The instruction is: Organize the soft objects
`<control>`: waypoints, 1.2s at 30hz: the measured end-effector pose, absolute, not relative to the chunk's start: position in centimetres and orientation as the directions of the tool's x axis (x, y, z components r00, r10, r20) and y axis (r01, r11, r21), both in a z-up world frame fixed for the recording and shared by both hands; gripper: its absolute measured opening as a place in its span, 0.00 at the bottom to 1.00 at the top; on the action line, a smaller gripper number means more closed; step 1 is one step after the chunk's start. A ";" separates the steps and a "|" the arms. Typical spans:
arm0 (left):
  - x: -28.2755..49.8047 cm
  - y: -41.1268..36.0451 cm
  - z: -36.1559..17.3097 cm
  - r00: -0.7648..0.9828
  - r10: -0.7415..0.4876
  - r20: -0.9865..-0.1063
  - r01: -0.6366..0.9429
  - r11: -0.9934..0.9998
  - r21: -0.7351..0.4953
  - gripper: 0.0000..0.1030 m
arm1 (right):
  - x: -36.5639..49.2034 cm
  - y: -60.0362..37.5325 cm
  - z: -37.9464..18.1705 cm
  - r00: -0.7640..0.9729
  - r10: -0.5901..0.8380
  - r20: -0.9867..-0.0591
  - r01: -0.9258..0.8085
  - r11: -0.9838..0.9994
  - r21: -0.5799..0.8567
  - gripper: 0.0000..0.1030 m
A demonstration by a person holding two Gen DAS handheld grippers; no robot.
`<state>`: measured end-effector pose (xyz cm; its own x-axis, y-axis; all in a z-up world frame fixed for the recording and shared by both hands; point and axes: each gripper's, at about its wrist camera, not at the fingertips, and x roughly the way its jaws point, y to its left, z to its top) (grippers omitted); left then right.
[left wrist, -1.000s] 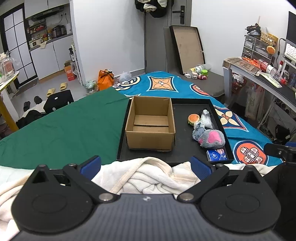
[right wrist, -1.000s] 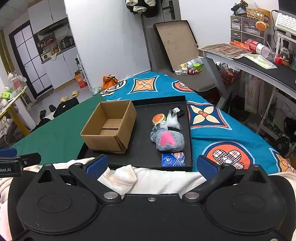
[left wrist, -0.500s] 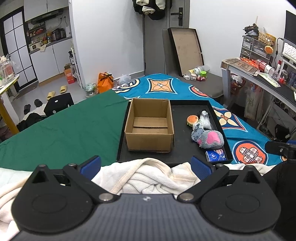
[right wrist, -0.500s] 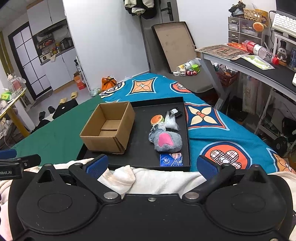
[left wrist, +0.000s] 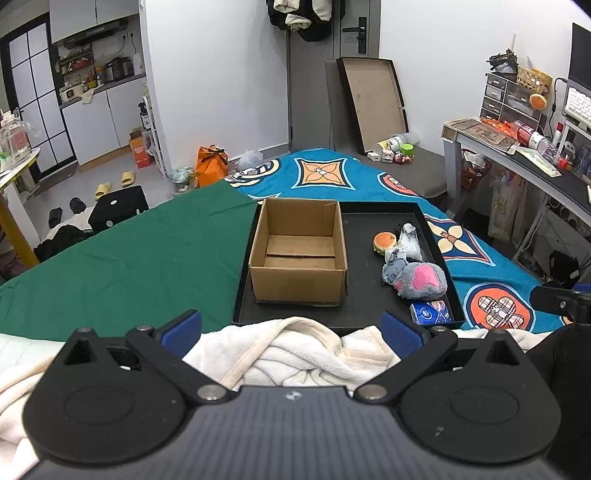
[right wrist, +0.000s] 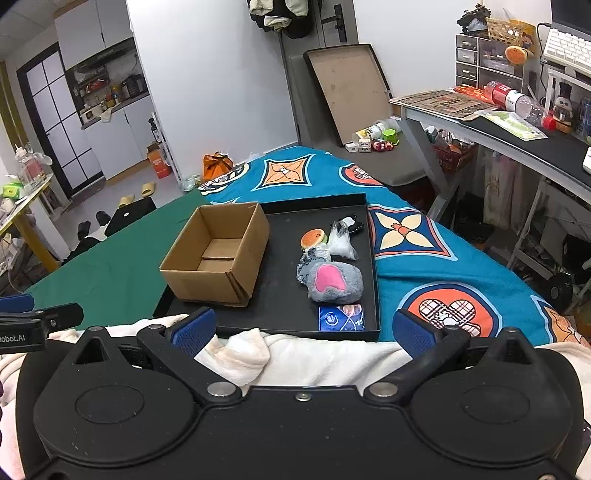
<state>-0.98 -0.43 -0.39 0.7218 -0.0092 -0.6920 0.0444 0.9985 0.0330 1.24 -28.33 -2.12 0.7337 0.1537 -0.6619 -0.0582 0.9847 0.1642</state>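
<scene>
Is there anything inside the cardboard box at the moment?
No, the cardboard box shows only its bare bottom flaps; the toys lie beside it on the black tray.

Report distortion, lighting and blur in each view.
Left wrist: fisheye bends the door frame and darkens the corners; light is even, the box sharp. Right wrist: same bowing, desk edge curved; the plush is sharp, shadows soft.

White walls (left wrist: 221,74); grey door (left wrist: 314,92) at back centre with dark clothing (left wrist: 299,18) hung above. Grey floor (left wrist: 110,173) at left, yellow slippers (left wrist: 114,182) on it. Kitchen cabinets (left wrist: 99,122) behind black-framed glass door (left wrist: 26,92), far left. Desk (right wrist: 517,136) at right, small drawer unit (right wrist: 487,62) on top. Bed with green sheet (left wrist: 129,258) and blue patterned cover (right wrist: 424,240). Even indoor light.
</scene>
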 end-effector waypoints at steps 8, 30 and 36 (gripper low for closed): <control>-1.1 -0.5 -0.4 0.721 -0.013 -0.693 0.046 0.998 0.030 0.99 | 1.4 -28.4 -2.2 0.730 0.146 -0.667 -0.051 0.986 0.160 1.00; 1.3 -0.4 -1.6 0.694 -0.035 -0.719 0.055 0.998 0.005 0.99 | 3.2 -28.9 -3.0 0.716 0.127 -0.686 -0.024 0.987 0.158 1.00; 2.8 -0.2 -2.5 0.679 -0.035 -0.733 0.046 0.999 -0.005 0.99 | 4.5 -29.5 -4.1 0.695 0.123 -0.709 0.001 0.985 0.171 1.00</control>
<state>2.80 -0.21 -2.53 0.6788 -0.0351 -0.7335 0.0458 0.9989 -0.0054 4.49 -29.51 -4.07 0.6948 0.1228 -0.7087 0.0005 0.9852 0.1713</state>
